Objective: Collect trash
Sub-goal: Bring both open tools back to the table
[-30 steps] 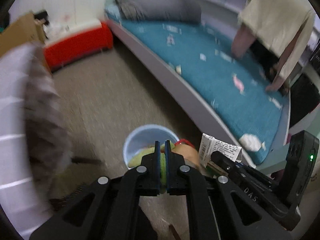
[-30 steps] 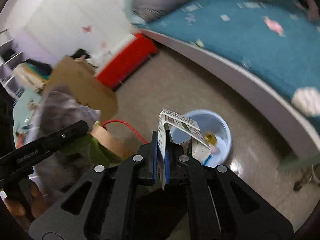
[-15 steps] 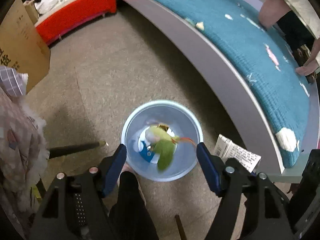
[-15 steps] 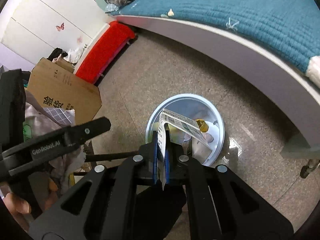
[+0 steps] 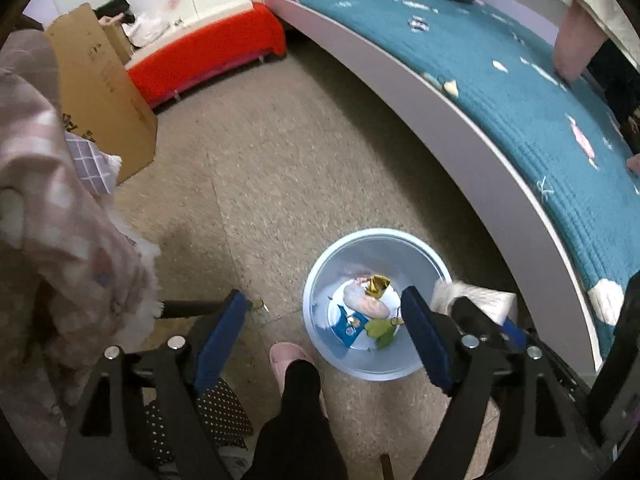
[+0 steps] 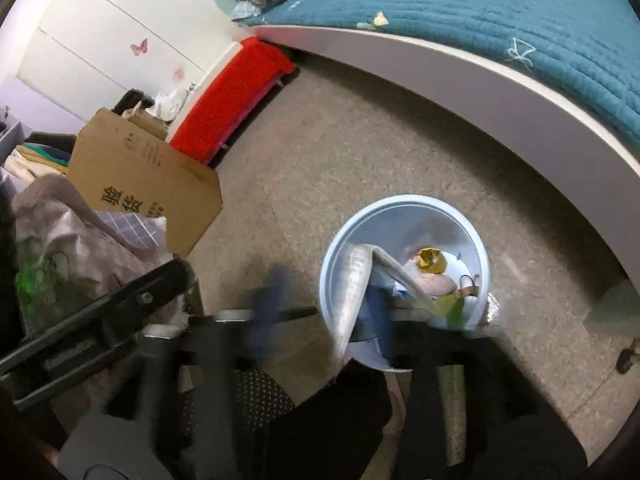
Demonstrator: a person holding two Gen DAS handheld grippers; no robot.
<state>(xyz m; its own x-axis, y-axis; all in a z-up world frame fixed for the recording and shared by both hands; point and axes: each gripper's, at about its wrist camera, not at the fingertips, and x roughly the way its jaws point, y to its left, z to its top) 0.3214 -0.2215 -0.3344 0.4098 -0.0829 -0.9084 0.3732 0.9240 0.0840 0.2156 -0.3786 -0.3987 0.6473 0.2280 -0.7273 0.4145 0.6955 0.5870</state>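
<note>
A pale blue bin [image 5: 320, 280] [image 6: 404, 204] stands on the floor by the bed. At its bottom lie a green wrapper [image 5: 380, 330], a gold wrapper [image 5: 378, 282] [image 6: 430, 260] and other scraps. My left gripper [image 5: 324, 340] hangs above the bin's near side, its jaws opening wide with nothing between them. My right gripper [image 6: 324, 312] is blurred, its jaws opening. A white printed carton [image 6: 356, 280] [image 5: 480, 300] stands between them over the bin, leaning on the right pad and no longer pinched.
A grey-framed bed with a teal quilt [image 5: 520, 92] curves along the right. A red bench [image 5: 204, 56], a cardboard box [image 5: 104, 92] and a heap of clothes [image 5: 60, 216] fill the left. A black trouser leg with a pink slipper [image 5: 288, 356] stands beside the bin.
The left gripper opened and dropped the green wrapper into the bin. Both grippers sank toward the bin. The right jaws, shut on the carton before, have now parted.
</note>
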